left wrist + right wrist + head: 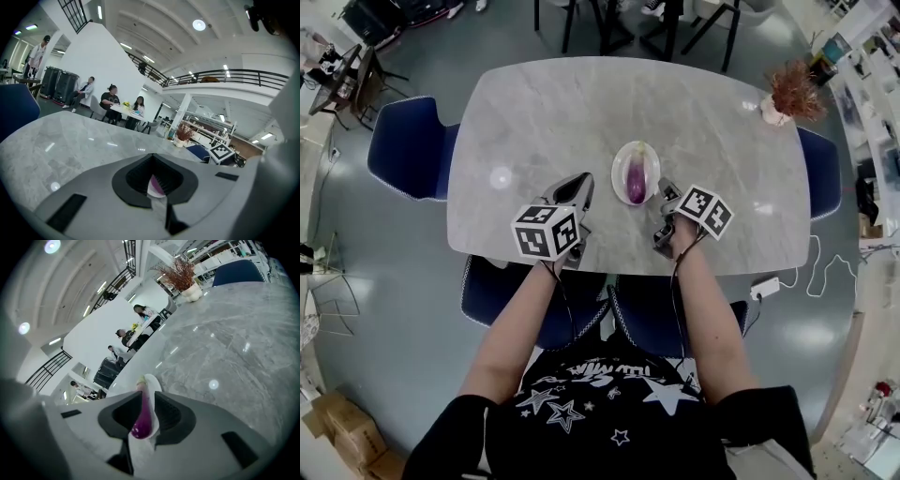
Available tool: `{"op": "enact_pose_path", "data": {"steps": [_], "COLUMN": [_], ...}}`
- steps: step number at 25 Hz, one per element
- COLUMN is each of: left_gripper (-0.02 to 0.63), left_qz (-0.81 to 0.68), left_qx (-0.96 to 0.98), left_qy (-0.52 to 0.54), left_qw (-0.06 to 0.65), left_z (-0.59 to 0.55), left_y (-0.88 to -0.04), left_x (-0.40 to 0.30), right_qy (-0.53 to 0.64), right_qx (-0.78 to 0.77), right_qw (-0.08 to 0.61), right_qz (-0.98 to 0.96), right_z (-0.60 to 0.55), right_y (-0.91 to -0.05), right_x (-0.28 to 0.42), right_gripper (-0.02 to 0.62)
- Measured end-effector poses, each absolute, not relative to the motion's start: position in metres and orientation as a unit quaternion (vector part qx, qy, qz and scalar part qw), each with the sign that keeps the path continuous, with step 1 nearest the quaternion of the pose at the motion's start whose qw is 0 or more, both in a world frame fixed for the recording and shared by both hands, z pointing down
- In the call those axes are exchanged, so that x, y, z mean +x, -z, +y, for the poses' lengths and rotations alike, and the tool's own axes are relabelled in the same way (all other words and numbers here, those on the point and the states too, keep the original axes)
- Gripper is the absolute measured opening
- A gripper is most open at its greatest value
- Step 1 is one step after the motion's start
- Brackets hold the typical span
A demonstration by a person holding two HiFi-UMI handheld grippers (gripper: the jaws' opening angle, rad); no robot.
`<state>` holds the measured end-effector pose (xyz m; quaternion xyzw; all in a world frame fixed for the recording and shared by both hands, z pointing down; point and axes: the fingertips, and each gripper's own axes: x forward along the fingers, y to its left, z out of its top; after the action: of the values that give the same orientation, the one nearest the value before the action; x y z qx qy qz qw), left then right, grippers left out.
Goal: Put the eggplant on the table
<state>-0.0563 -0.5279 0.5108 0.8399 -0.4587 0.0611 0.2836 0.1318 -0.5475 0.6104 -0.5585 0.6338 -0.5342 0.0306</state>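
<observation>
A purple eggplant [636, 178] lies on a small white plate [619, 159] near the front middle of the grey marble table [534, 122]. My left gripper [581, 181] rests just left of the plate, jaws together, holding nothing. My right gripper [664, 191] sits just right of the plate, also shut and empty. In the right gripper view the eggplant [143, 423] and the plate [151, 380] show through the notch between the pads, a short way ahead. In the left gripper view a sliver of the eggplant [158, 188] shows through the same kind of notch.
A vase of dried reddish plants [783, 94] stands at the table's far right corner. Blue chairs [408, 145] flank the table, another at the right end [821, 171]. A white cable and plug [766, 287] lie on the floor at right. People sit at a distant table [117, 105].
</observation>
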Motion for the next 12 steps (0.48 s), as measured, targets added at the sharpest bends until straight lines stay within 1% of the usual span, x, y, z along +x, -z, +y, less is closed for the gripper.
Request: {"op": "enact_pose_path", "data": {"steps": [6, 12], "left_gripper": [0.008, 0.008], "left_qz": [-0.454, -0.455], "left_qx": [0.851, 0.857], "left_qy": [-0.052, -0.041], "left_qw": [0.259, 0.24], "left_z": [-0.501, -0.461], "left_y": [-0.48, -0.458], "left_x": [-0.041, -0.015], "right_qy": [0.519, 0.5], "right_qx": [-0.533, -0.495], "right_qw": [0.047, 0.022], "right_qz": [0.667, 0.711], "right_z": [-0.523, -0.481], "right_y": [-0.571, -0.545], "right_x": [0.124, 0.115], "right_gripper": [0.086, 0.086]}}
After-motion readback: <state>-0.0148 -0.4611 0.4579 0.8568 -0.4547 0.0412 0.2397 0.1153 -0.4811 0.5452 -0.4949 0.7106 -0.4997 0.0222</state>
